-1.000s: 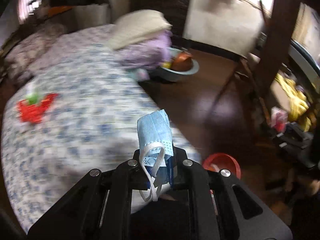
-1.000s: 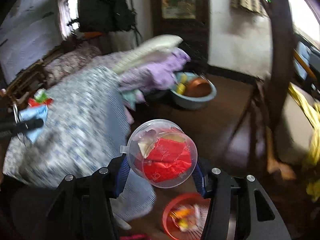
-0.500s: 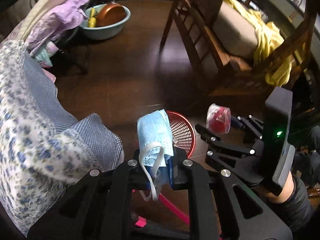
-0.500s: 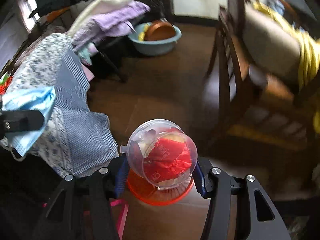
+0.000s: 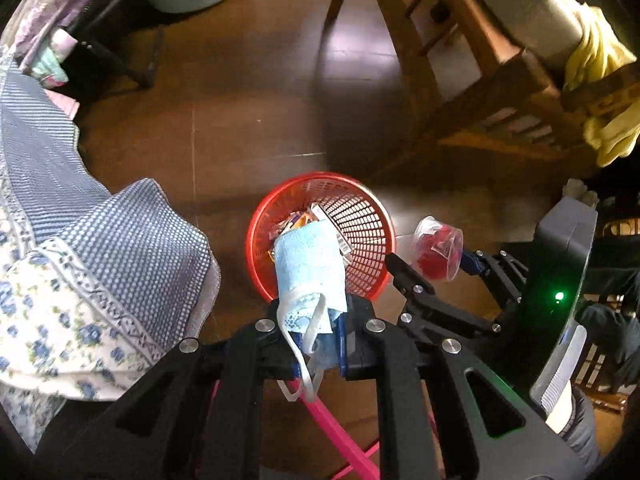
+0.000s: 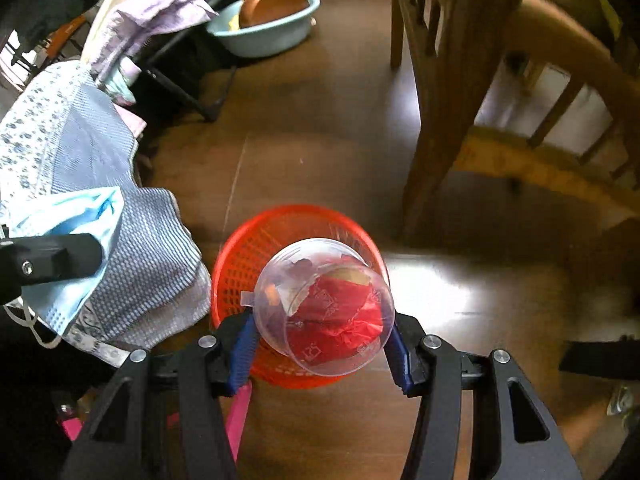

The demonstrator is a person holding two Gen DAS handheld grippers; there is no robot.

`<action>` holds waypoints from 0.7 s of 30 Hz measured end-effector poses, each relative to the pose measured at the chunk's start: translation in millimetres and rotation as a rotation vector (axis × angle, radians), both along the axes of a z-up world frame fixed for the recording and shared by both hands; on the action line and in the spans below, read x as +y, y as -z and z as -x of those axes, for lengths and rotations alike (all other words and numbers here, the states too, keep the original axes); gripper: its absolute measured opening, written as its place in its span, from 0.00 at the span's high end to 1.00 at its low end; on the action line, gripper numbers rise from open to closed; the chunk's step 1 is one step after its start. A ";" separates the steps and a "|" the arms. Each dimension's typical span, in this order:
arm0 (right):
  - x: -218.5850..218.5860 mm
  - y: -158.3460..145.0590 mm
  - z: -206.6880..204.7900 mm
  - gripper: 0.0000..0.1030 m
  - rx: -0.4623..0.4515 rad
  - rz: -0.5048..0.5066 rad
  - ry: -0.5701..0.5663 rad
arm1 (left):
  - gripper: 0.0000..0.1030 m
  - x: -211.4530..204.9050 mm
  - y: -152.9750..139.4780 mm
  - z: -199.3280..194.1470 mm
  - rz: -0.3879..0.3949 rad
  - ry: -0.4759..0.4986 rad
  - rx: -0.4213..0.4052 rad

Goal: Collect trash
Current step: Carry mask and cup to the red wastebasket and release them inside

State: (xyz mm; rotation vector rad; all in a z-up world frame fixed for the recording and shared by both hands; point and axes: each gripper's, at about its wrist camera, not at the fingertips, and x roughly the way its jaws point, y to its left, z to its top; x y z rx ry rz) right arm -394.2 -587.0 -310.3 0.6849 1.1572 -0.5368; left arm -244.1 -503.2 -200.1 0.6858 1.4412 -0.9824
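Observation:
My left gripper (image 5: 318, 334) is shut on a light blue face mask (image 5: 310, 266), whose white ear loops dangle below the pads. It hangs just above the near rim of a red mesh basket (image 5: 360, 220) that stands on the floor with wrappers inside. My right gripper (image 6: 320, 342) is shut on a clear plastic cup (image 6: 324, 306) stuffed with red wrapper, held over the same red basket (image 6: 256, 248). In the left wrist view the cup (image 5: 438, 248) is just right of the basket. In the right wrist view the mask (image 6: 76, 240) shows at the left edge.
A bed with a blue patterned sheet (image 5: 100, 248) overhangs on the left. A wooden chair (image 6: 460, 80) stands close behind and right of the basket. A pale blue basin (image 6: 268, 20) sits farther back. A pink stick (image 5: 340, 432) lies on the dark wooden floor beneath my grippers.
Both grippers have swung away from the bed and tipped downward, sinking toward the red basket. The mask and the cup stay gripped as before.

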 end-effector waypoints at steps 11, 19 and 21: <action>19.7 40.6 -11.1 0.47 0.039 -0.083 -0.017 | 0.83 -11.0 18.4 13.0 -0.021 0.069 0.005; 15.7 44.5 -8.8 0.47 0.017 -0.116 0.028 | 0.76 -15.1 16.2 7.8 0.004 0.058 0.018; 15.7 45.1 -10.1 0.47 0.020 -0.113 0.028 | 0.76 -14.3 16.0 6.7 0.000 0.056 0.019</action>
